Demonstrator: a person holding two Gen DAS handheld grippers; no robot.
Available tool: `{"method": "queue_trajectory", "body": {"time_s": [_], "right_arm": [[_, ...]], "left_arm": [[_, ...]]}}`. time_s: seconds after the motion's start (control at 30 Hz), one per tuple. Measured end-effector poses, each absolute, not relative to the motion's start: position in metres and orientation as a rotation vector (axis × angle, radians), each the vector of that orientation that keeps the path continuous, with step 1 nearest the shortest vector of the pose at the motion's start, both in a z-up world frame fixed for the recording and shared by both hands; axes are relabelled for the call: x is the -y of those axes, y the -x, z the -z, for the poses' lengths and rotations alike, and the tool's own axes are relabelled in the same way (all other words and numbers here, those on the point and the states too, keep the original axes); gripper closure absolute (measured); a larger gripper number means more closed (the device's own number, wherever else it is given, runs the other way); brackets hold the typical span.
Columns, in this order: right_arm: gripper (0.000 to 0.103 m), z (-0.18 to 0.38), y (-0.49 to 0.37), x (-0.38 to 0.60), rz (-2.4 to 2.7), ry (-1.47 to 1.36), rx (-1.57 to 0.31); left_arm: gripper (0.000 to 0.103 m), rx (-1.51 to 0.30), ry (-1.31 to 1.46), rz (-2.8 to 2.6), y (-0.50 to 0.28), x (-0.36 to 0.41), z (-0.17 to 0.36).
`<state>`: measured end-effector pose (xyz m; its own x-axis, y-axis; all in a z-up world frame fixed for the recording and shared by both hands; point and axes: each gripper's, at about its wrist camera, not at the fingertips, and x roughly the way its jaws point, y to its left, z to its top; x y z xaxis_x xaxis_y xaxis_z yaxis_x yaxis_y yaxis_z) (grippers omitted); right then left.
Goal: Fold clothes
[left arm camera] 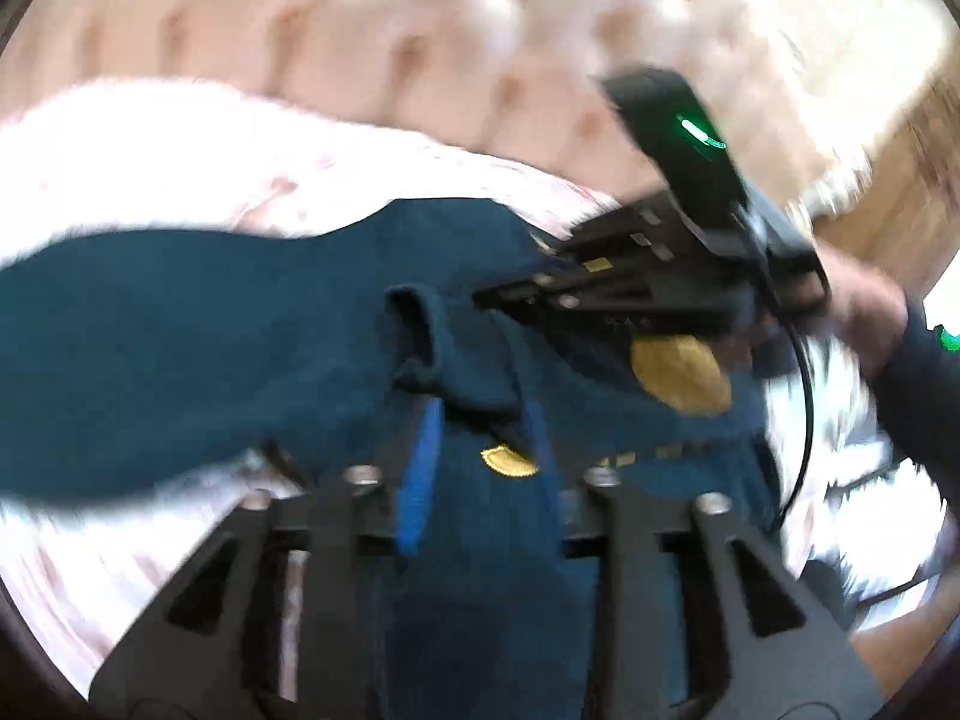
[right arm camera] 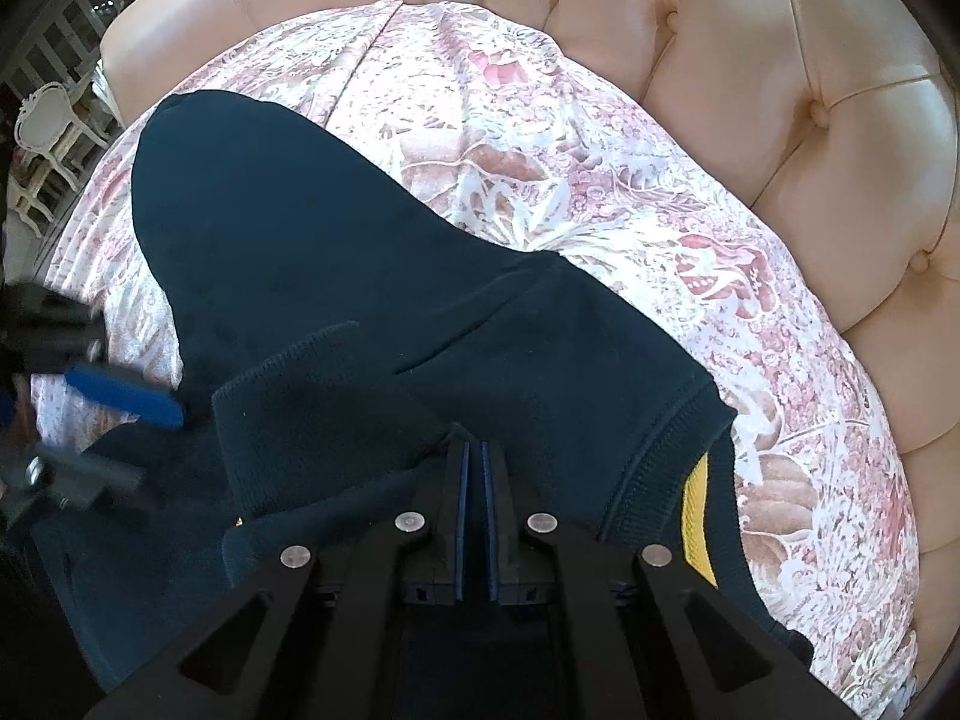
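**Navy garment pinched on floral bedspread**

Your right gripper [right arm camera: 474, 456] has its blue-padded fingers nearly together, clamped on a fold of the navy garment [right arm camera: 336, 252]: thick soft knit, ribbed hem, yellow band [right arm camera: 702, 516] inside the edge near your fingers. Your left gripper [left arm camera: 480, 420] has its fingers narrow with navy cloth bunched between them; that view is motion-blurred, so the grip looks held but not crisp. A gold patch [left arm camera: 681, 375] and a smaller one show on the cloth there. The garment lies spread on a bedspread [right arm camera: 600, 180], pink-and-white floral, lacy pattern, slightly ridged. Behind it, a tufted headboard [right arm camera: 810, 90]: peach, glossy, buttoned, padded. Far left in the right view, white ornate furniture [right arm camera: 48, 126] by dark panelling.
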<state>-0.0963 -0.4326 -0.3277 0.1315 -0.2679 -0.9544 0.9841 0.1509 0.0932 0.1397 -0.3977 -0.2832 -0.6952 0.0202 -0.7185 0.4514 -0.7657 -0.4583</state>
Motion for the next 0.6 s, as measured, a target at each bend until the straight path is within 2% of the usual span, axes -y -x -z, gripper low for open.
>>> {"method": "queue_trajectory", "body": {"time_s": [0.07,0.17,0.37,0.5,0.6], "right_arm": [[0.101,0.327,0.098,0.434,1.14,-0.963,-0.981],[0.101,0.326,0.099,0.437,1.136,-0.962,-0.986],[0.101,0.328,0.092,0.438,1.125,-0.97,-0.98],[0.101,0.328,0.093,0.442,1.113,-0.971,-0.984],[0.101,0.327,0.092,0.445,1.11,-0.967,-0.992]], "left_arm": [[0.053,-0.751,-1.118,2.555,-0.138,0.398,0.282],[0.053,-0.681,-1.131,2.659,-0.138,0.407,0.281],[0.052,-0.735,-1.12,2.86,-0.124,0.429,0.282],[0.048,-0.786,-1.208,2.885,-0.113,0.437,0.299],[0.04,-0.884,-1.228,2.857,-0.107,0.446,0.308]]}}
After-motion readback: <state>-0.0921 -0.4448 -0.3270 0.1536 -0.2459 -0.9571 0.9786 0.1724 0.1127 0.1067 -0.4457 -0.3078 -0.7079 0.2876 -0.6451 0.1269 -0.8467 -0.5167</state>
